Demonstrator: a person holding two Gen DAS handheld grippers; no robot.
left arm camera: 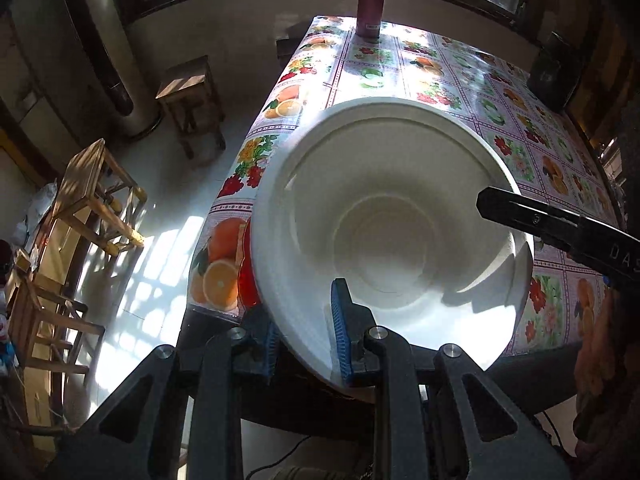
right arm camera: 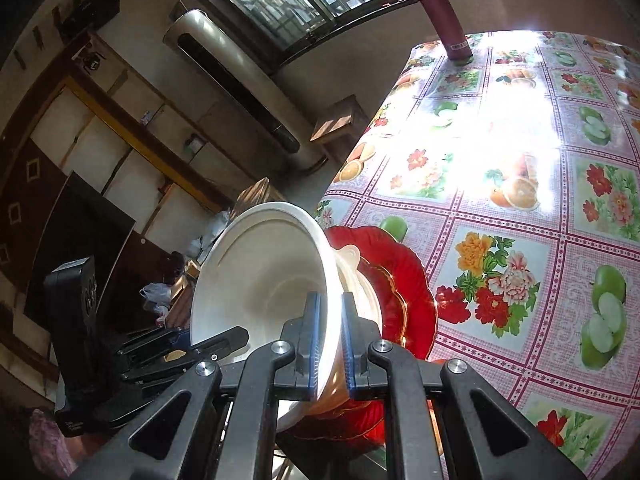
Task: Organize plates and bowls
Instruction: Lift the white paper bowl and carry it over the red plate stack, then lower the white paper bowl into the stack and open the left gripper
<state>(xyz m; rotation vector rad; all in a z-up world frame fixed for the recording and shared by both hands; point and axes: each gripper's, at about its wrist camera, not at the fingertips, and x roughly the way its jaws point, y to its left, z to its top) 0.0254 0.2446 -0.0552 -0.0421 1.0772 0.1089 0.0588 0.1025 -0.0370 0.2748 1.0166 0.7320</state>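
Note:
A white bowl (left arm camera: 384,232) is held tilted above the table's near corner. My left gripper (left arm camera: 306,332) is shut on its near rim, one blue pad inside and one outside. My right gripper (right arm camera: 330,344) is shut on the opposite rim of the same white bowl (right arm camera: 264,276); its black finger (left arm camera: 520,212) shows at the right of the left wrist view. Under the bowl lies a red scalloped plate (right arm camera: 404,280) with a smaller white dish (right arm camera: 352,260) on it. A sliver of the red plate (left arm camera: 246,280) shows in the left wrist view.
The table (right arm camera: 500,208) has a glossy fruit-and-flower cloth. A maroon bottle (left arm camera: 371,0) stands at its far edge and also shows in the right wrist view (right arm camera: 444,16). Wooden stools (left arm camera: 188,96) and chairs (left arm camera: 92,200) stand on the floor to the left.

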